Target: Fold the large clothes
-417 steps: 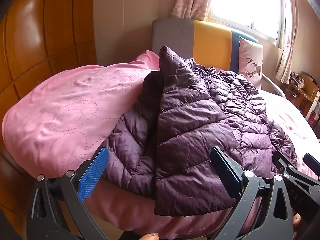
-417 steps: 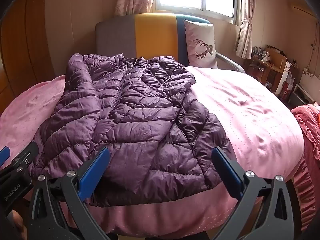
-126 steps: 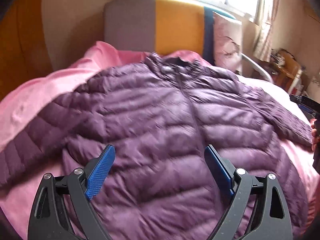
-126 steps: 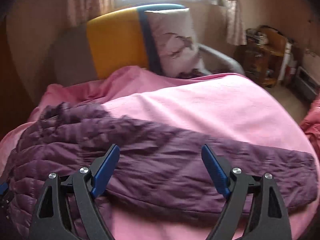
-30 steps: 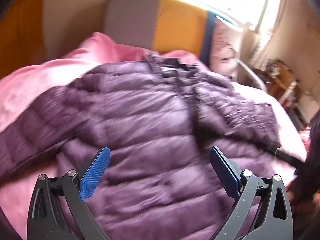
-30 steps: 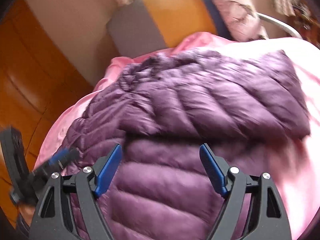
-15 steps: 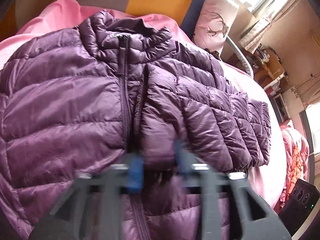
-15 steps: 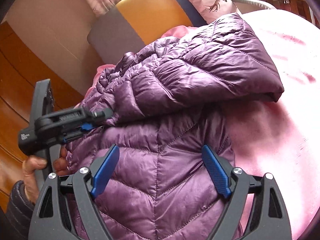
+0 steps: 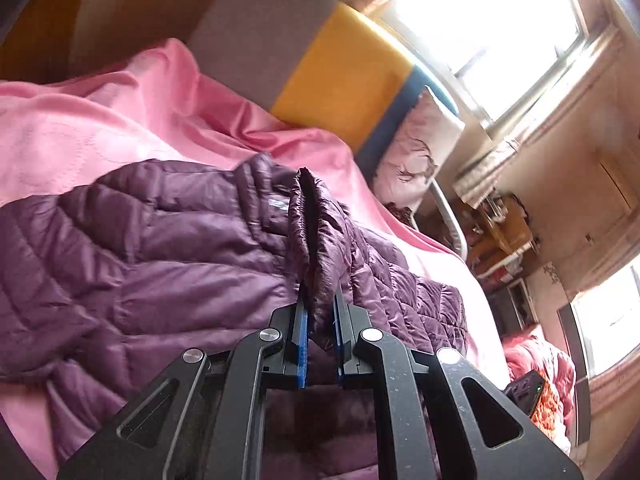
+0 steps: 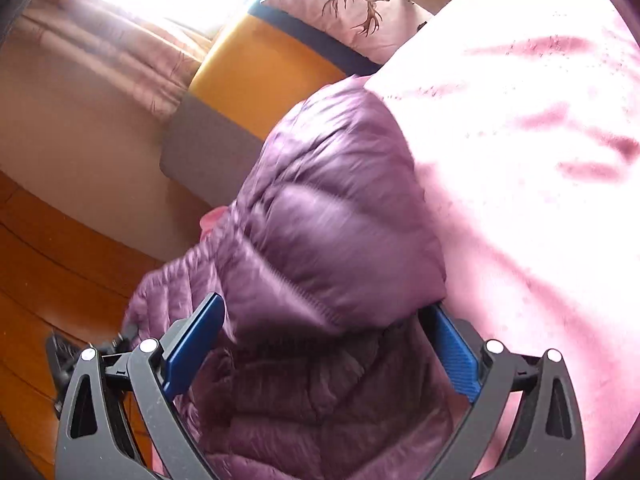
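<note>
The left tool is clenched on a raised fold of the purple jacket, which lies ahead on the bed. The right tool (tilted, blurred) gapes wide, straddling the jacket's bulge.

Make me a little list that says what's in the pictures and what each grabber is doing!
clothing: purple puffy jacket, lying on the bed
bed cover: pink blanket
left gripper: shut on a fold of the jacket, pinched between its blue pads
right gripper: open, jaws wide apart either side of a jacket fold, not pinching
behind the bed: grey and yellow headboard, deer pillow
light: bright window with curtains
</note>
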Available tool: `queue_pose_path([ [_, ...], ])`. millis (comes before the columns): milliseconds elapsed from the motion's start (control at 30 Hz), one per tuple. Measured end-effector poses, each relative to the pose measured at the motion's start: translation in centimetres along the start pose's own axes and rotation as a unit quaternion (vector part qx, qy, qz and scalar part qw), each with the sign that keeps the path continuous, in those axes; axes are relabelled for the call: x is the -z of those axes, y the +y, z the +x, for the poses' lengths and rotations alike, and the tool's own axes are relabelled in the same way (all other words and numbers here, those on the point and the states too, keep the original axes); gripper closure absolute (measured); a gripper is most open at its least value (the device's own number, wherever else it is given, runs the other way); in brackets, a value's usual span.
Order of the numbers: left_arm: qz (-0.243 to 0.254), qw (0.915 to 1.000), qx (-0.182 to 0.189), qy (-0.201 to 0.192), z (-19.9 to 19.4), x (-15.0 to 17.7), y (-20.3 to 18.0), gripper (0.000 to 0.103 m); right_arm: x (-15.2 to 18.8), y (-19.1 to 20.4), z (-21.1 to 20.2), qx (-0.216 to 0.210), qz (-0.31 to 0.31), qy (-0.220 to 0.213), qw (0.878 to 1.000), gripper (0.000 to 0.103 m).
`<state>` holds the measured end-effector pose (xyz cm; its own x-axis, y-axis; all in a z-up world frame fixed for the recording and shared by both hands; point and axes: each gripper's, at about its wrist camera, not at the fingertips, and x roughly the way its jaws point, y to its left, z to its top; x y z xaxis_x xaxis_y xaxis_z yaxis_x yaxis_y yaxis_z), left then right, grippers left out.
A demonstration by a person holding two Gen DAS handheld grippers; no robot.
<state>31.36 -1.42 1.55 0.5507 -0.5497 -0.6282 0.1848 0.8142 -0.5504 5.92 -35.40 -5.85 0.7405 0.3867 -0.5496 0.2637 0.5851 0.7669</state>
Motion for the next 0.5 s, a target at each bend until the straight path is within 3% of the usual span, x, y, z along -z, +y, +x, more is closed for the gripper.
queue_pose_path([
  [267, -0.051, 0.9963, -0.069, 0.009, -0.3, 1.4, 6.4, 0.094, -1.6, 0.0, 0.5, -0.039, 0.037, 0.002, 0.999, 0.006],
  [400, -0.043, 0.9909, -0.126, 0.019, 0.7, 2.6, 8.0, 0.094, -1.5, 0.1, 1.7, -0.002, 0.034, 0.027, 0.999, 0.006],
  [500, -0.049, 0.9898, -0.132, 0.021, 0.9, 3.2, 9.0, 0.094, -1.3, 0.7, 0.8, 0.009, -0.004, 0.068, 0.998, 0.011],
])
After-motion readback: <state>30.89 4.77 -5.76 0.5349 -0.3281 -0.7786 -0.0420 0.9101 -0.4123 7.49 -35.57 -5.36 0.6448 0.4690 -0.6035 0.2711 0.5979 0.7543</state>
